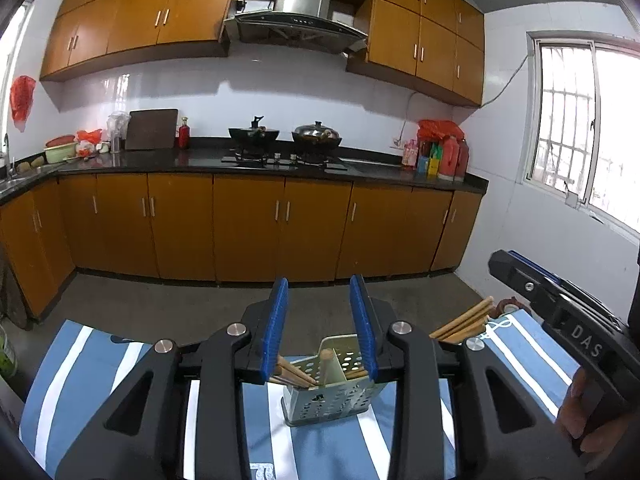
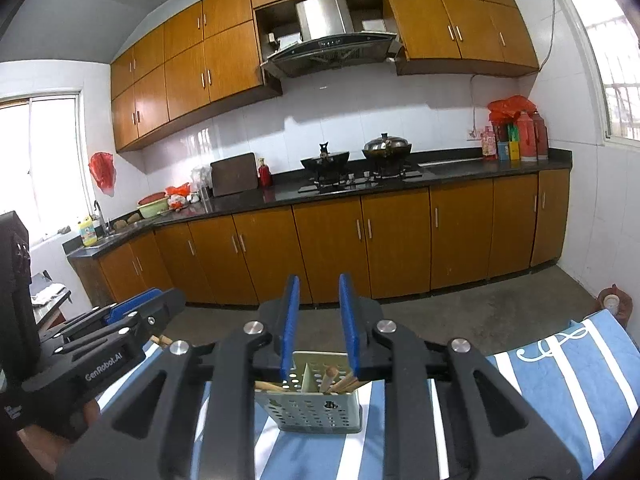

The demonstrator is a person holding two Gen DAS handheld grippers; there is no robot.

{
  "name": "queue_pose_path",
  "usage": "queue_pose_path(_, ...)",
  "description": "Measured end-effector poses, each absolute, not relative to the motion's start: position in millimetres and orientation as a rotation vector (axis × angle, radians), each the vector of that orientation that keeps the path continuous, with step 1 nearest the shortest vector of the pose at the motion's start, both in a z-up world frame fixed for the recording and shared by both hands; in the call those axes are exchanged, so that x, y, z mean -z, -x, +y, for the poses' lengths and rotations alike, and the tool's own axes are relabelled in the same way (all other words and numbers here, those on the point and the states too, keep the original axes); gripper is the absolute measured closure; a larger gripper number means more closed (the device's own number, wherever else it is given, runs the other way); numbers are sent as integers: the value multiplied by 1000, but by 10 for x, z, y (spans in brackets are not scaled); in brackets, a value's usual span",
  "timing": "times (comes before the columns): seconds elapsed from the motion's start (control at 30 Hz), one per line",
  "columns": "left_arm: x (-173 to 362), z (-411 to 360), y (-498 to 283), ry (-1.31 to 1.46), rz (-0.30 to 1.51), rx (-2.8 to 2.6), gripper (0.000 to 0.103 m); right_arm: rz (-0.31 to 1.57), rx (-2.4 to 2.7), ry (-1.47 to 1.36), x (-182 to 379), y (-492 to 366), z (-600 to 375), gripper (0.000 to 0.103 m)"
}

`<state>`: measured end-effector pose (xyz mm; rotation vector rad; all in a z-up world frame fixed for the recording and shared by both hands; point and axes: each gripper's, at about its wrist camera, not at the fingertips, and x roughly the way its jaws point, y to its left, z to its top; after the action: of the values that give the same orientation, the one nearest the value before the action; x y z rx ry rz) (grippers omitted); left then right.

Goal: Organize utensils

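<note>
A perforated metal utensil holder [image 1: 332, 396] [image 2: 316, 404] stands on a blue-and-white striped cloth [image 1: 100, 360] [image 2: 560, 380], just beyond both grippers. Wooden chopsticks [image 1: 296, 374] [image 2: 340, 382] lean inside its compartments. Another bundle of chopsticks [image 1: 464, 320] lies on the cloth to the holder's right. My left gripper [image 1: 319, 284] is above the holder, open, with nothing between its blue pads. My right gripper [image 2: 319, 280] is also above the holder and open with an empty gap. Each gripper shows in the other's view: the right gripper [image 1: 516, 260], the left gripper [image 2: 160, 298].
A small brown teapot [image 2: 614, 304] sits at the cloth's far right corner. Beyond a strip of concrete floor runs a kitchen counter [image 1: 200, 162] with woks on a stove [image 1: 280, 156]. A person's hand [image 1: 580, 412] holds the right gripper's handle.
</note>
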<state>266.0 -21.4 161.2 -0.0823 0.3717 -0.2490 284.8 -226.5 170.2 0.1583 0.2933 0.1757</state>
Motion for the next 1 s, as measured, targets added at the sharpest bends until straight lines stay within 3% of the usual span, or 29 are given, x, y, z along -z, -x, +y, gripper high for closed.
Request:
queue_pose_path(0.2, -1699, -37, -2399, 100, 340, 228, 70, 257, -173, -156, -1726, -2501, -2366, 66)
queue_pose_path(0.4, -1644, 222, -1990, 93, 329, 177, 60, 223, -160, -169, -1653, -2005, -2490, 48)
queue_pose_path(0.5, -1596, 297, -1788, 84, 327, 160, 52, 210, -162, -174, -1606, -1746, -2520, 33)
queue_pose_path(0.63, -1535, 373, -1464, 64, 307, 138, 26, 181, -161, -173, -1556, -1404, -2510, 7)
queue_pose_path(0.67, -1521, 372, -1371, 51, 296, 130, 15, 168, -153, -168, -1540, -1307, -2494, 4)
queue_pose_path(0.73, -1496, 349, -1210, 26, 272, 122, 3, 148, -121, -150, -1502, -1133, -2444, 4)
queue_pose_path(1.0, -1328, 282, -739, -44, 241, 104, 2, 145, -46, -60, -1317, -670, -2244, 4)
